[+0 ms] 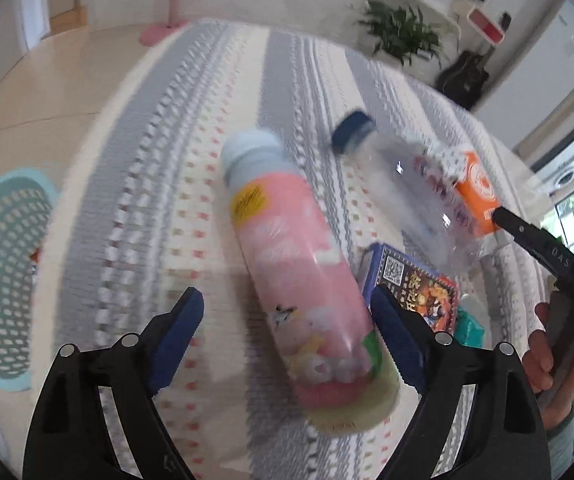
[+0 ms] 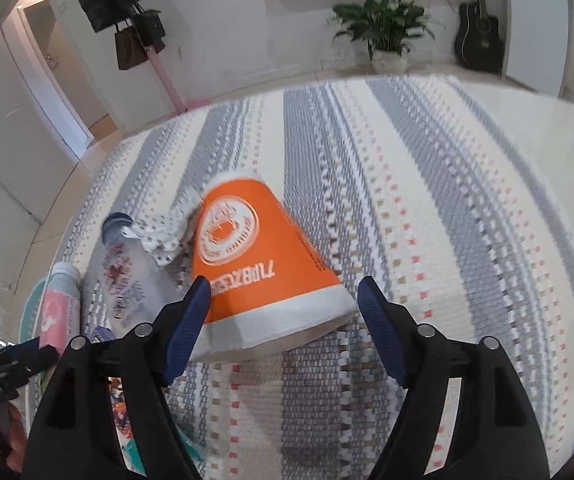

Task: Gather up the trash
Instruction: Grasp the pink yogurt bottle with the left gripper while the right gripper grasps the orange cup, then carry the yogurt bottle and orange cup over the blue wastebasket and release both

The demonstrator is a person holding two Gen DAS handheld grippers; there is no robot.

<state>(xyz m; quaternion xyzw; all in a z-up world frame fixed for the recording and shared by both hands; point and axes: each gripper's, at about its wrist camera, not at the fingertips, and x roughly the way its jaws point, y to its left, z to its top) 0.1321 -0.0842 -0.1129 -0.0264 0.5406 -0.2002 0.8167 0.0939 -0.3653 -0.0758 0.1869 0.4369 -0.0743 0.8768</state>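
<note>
The left gripper [image 1: 287,332] had its jaws spread around the lying pink bottle [image 1: 303,280]; a clear bottle [image 1: 407,192] and printed box [image 1: 415,284] crowded its right. The right gripper [image 2: 283,320], jaws spread, straddled the tipped orange cup [image 2: 255,264] on the striped rug [image 2: 427,200].

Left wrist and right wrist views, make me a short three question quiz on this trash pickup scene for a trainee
1. True or false: the pink bottle stands upright on the striped rug.
2. Multiple choice: which item lies between the open fingers of the right hand-held gripper? A) clear bottle B) orange paper cup C) snack box
3. Fill in: the perforated basket at the left edge of the left wrist view is ____ in colour.

Key: 1 false, it lies on its side between the left hand-held gripper's fingers. 2 B. 3 teal.
</note>
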